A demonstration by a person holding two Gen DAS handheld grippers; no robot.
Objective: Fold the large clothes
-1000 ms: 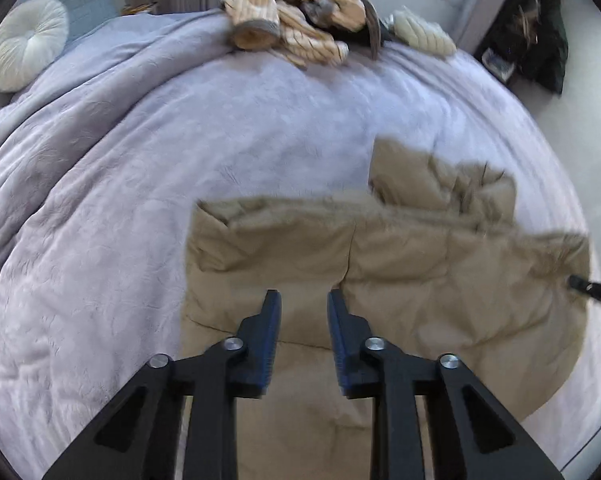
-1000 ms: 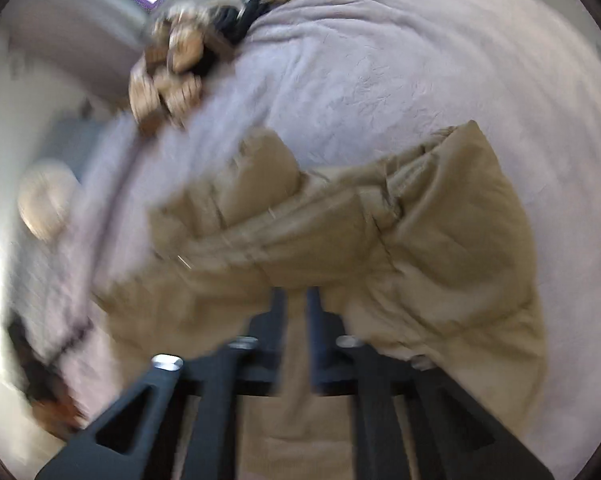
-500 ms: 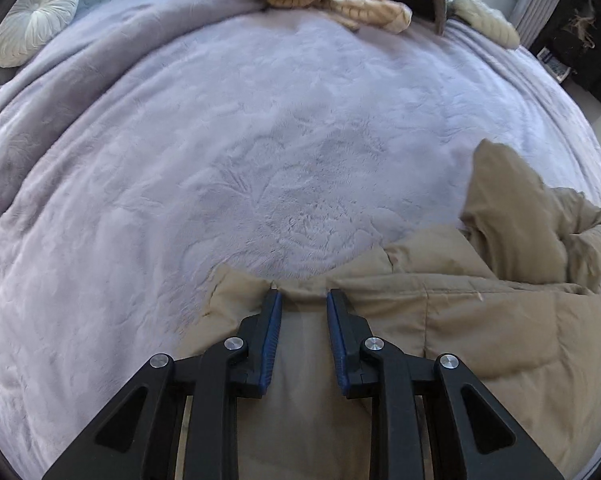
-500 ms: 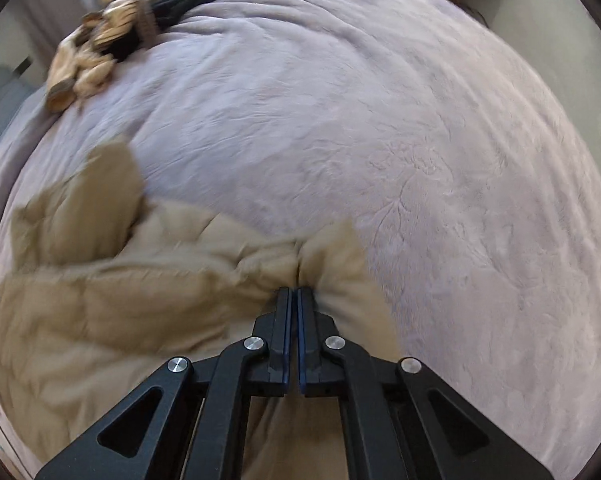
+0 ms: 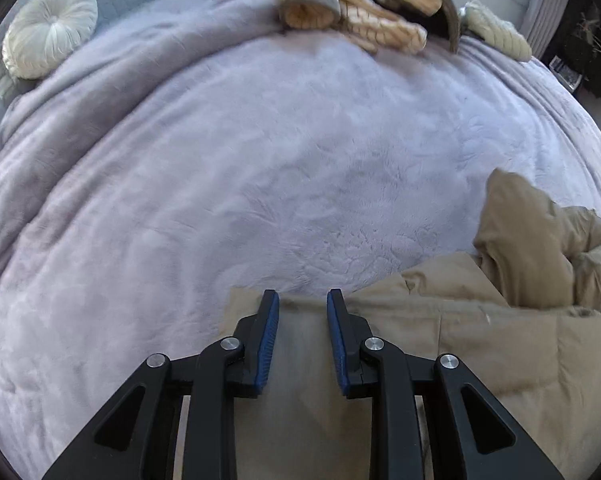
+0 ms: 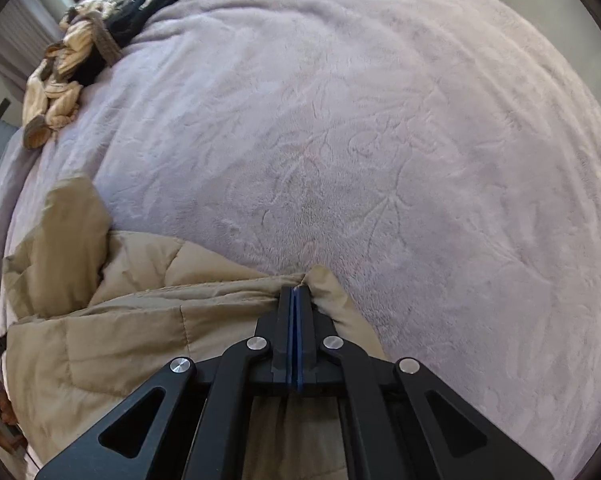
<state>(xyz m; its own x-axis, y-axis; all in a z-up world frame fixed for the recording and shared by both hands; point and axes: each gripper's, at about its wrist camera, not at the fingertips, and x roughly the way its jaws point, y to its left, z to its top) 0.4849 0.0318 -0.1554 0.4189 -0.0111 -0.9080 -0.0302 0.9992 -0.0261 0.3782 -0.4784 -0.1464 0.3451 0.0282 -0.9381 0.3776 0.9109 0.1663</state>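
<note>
Right tongs [image 6: 296, 292] pinch the tan jacket's [image 6: 140, 320] edge on the bed [image 6: 380, 120], while left tongs [image 5: 303, 300] hover spread above it.

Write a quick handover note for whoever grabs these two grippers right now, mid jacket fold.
Left gripper: open, fingers either side of the tan jacket at its far edge, gripping nothing.
Right gripper: shut on the jacket's far edge, fabric bunched at the fingers.
Jacket: lies on the near part of the bed, partly folded over itself, with one lump standing up at the far end.
Pile of other clothes at the bed's far edge, untouched.
Done: jacket laid down and doubled.
Left: probably release the right grip, tuck the raised lump, and finish the fold.
</note>
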